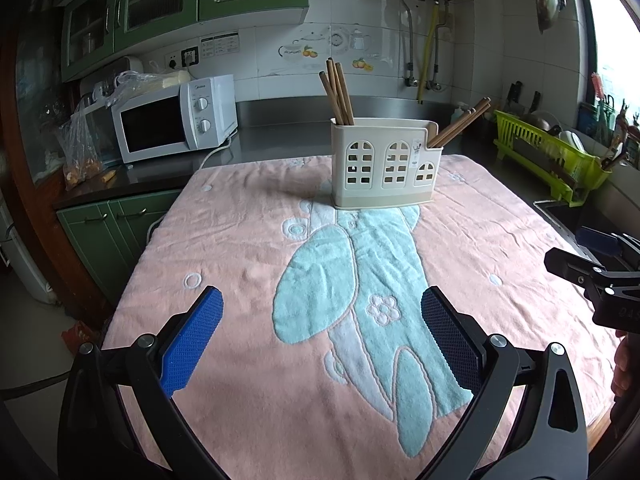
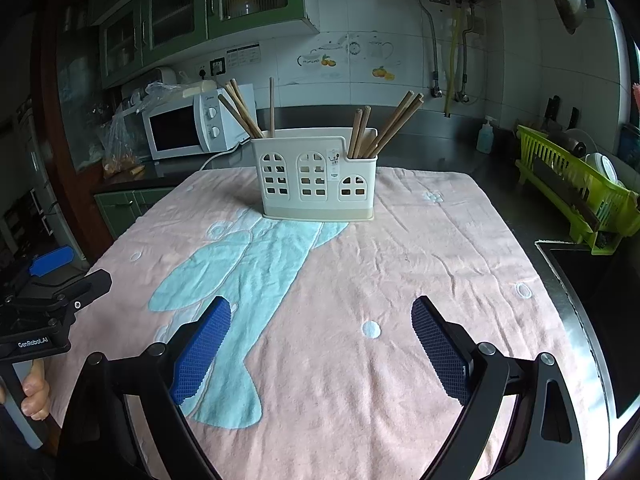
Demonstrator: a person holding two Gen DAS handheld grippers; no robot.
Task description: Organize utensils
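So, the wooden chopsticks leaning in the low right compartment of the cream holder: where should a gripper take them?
Grip the bare upper shafts of the wooden chopsticks, coming from above. Their lower ends sit hidden in the cream plastic holder; they lean right, so pull along that tilt.

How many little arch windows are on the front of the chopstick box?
3. On the cream plastic chopstick holder, two tall arched windows sit side by side, left and middle, and one short arched window sits low on the right. Other sides are hidden.
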